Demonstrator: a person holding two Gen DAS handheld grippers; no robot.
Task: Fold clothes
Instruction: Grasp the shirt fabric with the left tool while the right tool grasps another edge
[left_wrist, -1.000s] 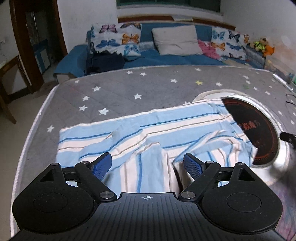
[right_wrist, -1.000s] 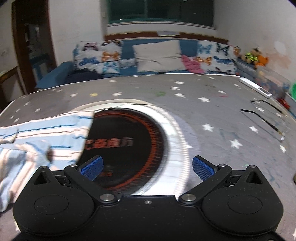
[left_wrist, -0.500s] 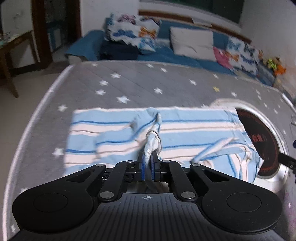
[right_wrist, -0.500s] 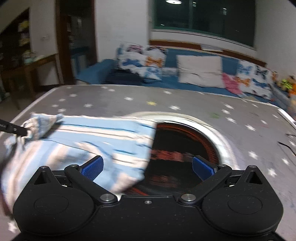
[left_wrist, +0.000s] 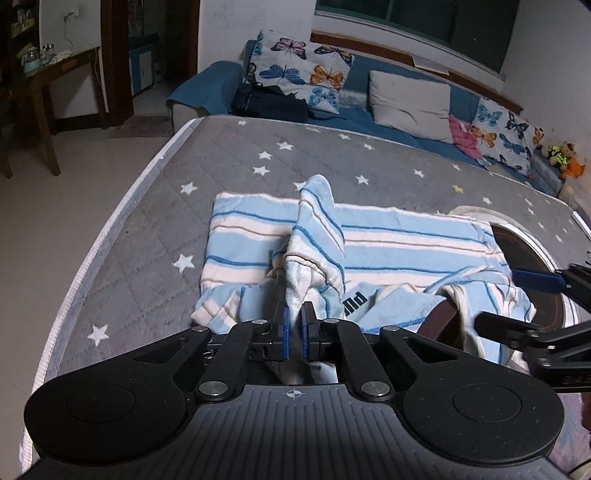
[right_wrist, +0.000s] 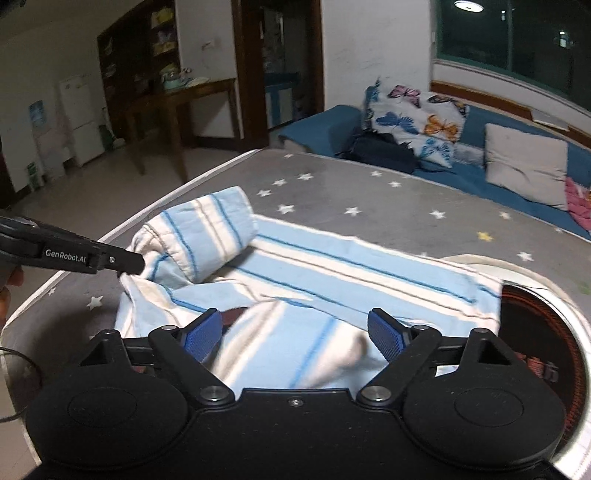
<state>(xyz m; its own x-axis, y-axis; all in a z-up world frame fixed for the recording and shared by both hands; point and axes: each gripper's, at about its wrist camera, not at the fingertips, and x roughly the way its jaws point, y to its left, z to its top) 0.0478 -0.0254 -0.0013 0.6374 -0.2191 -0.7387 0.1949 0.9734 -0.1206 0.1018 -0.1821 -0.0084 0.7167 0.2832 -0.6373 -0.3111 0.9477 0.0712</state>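
Note:
A blue and white striped shirt lies spread on the grey star-print table. My left gripper is shut on one of its sleeves and holds it lifted. It also shows in the right wrist view, pinching the sleeve. My right gripper is open over the shirt's near right part, with fabric between its fingers. It shows at the right edge of the left wrist view.
A round black induction plate with a silver rim is set in the table, partly under the shirt. A blue sofa with butterfly cushions stands behind the table. A wooden desk stands at the left.
My left gripper shut on the sleeve and lifted it back toward me. My right gripper swung left from the induction plate to over the shirt's right part, still open.

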